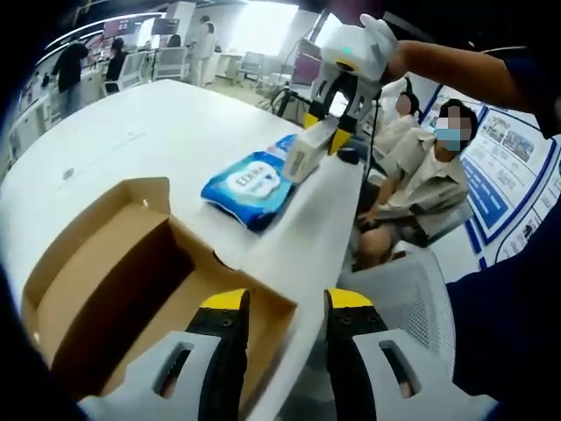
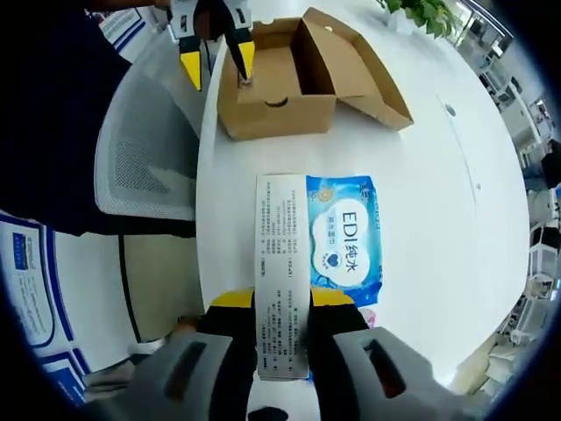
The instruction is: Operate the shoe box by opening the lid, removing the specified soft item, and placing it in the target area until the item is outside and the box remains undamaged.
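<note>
The brown cardboard shoe box (image 1: 96,263) stands open on the white table, its lid (image 2: 372,88) folded back. My left gripper (image 1: 287,303) is open at the box's near corner, with the front wall (image 2: 276,110) between its yellow fingertips. It also appears from above as the left gripper (image 2: 217,63), one tip inside the box and one outside. A blue wet-wipe pack (image 2: 344,237) lies on the table beyond the box. My right gripper (image 2: 282,298) is shut on its white printed side strip (image 2: 280,246). From the other side, the right gripper (image 1: 326,132) reaches down onto the pack (image 1: 250,184).
The table's curved edge (image 2: 203,219) runs close beside the box and pack. A grey mesh chair (image 2: 145,167) stands just off that edge. A seated person (image 1: 421,175) is nearby, and a gloved hand (image 1: 381,35) holds the right gripper. More people stand far behind.
</note>
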Demonstrator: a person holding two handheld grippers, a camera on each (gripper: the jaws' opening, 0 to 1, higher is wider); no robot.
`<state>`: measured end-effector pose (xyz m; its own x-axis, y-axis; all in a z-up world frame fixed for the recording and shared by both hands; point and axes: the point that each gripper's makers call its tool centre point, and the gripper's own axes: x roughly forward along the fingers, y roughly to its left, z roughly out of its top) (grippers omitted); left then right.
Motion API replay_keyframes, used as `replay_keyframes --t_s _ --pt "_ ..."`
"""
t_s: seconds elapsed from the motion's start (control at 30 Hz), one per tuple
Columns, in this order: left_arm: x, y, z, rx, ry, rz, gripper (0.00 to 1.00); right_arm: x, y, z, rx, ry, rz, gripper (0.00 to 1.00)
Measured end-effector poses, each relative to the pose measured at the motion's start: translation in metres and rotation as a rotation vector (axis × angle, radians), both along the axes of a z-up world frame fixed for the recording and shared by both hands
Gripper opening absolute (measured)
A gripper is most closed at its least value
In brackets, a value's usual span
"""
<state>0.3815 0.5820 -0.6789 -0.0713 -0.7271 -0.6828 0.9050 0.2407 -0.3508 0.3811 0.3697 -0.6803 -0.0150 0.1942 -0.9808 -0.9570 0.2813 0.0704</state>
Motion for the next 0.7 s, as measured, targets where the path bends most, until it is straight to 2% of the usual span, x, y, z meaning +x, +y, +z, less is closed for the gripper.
replay_keyframes --t_s 0.23,0.43,0.7 --pt "-0.003 -0.015 -0.002 0.006 0.012 -0.021 0.33 -0.009 -0.027 -0.007 -0.021 0.009 0.000 0.18" --pt "-0.002 -0.027 -0.002 0.010 0.015 -0.029 0.33 -0.008 -0.047 -0.011 -0.016 0.009 -0.019 0.18" --pt "-0.004 -0.041 -0.004 0.025 0.020 -0.030 0.33 -0.012 -0.086 -0.016 -0.015 0.017 -0.043 0.18"
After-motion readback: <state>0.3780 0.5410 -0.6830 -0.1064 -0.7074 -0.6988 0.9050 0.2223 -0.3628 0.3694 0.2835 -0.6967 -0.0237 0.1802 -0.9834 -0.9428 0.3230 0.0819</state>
